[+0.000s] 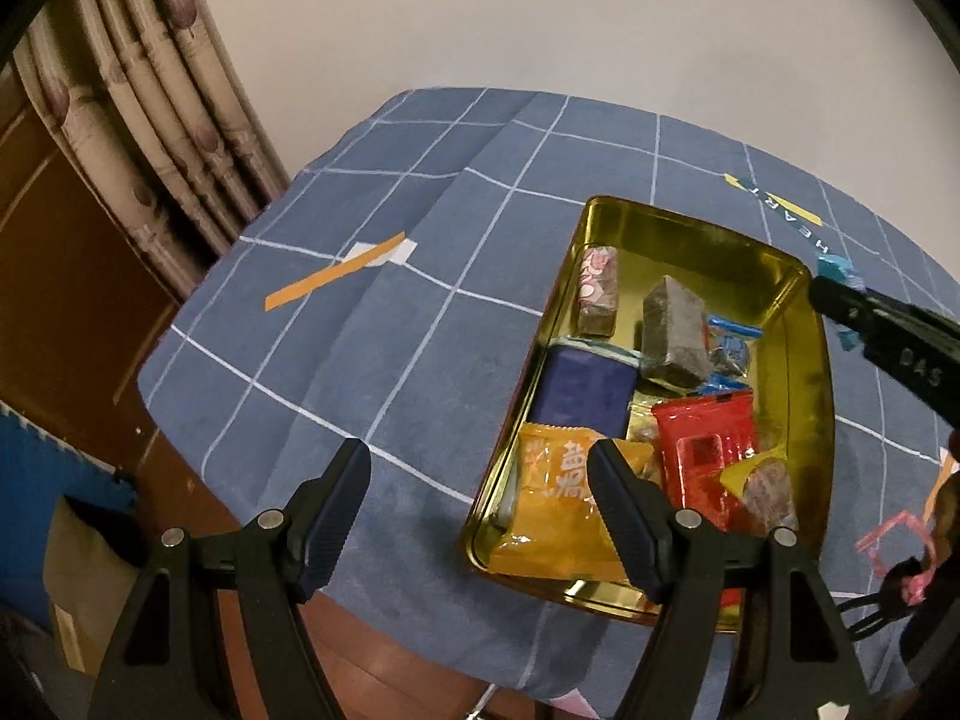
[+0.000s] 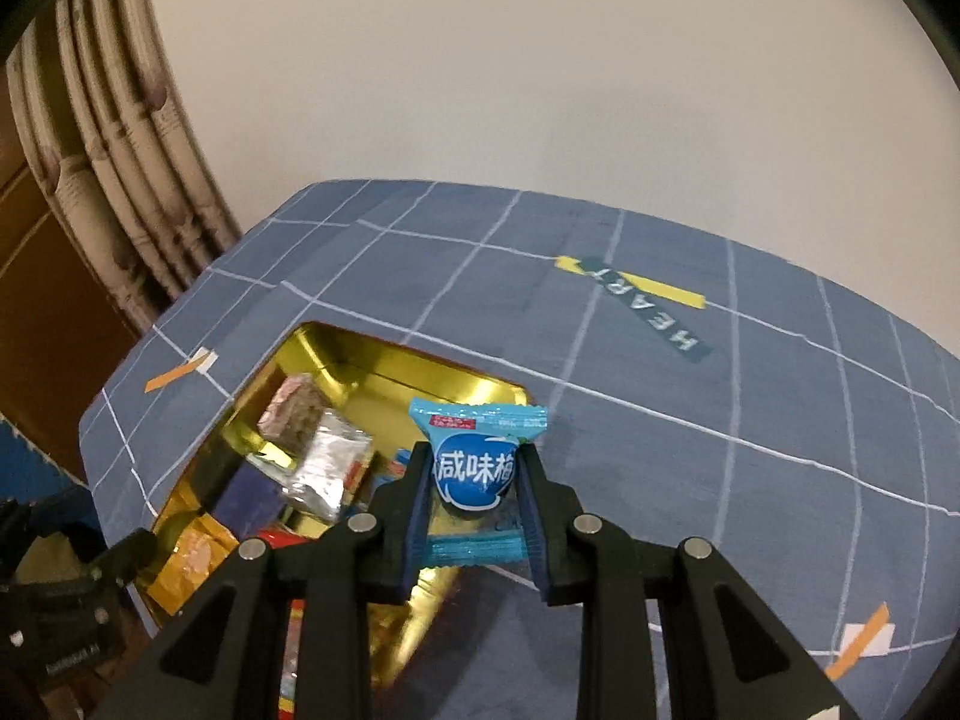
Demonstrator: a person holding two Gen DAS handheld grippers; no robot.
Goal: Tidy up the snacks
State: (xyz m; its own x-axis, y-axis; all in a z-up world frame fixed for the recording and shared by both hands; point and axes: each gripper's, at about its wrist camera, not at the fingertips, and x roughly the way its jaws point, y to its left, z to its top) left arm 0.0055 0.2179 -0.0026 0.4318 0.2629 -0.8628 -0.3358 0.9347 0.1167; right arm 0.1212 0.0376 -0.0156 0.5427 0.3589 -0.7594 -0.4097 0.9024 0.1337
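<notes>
Blue candy packet [image 2: 474, 468] pinched upright in right gripper [image 2: 475, 483], hovering just past the gold tin's [image 2: 384, 360] right rim; tin lies down-left. Left gripper [image 1: 480, 480] spread wide, empty, over tin's near-left corner.

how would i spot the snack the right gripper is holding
Find the gold tin on the blue checked tablecloth. At its right edge, the right gripper pinches a small blue candy packet with white Chinese characters, the only snack held outside the tin.
</notes>
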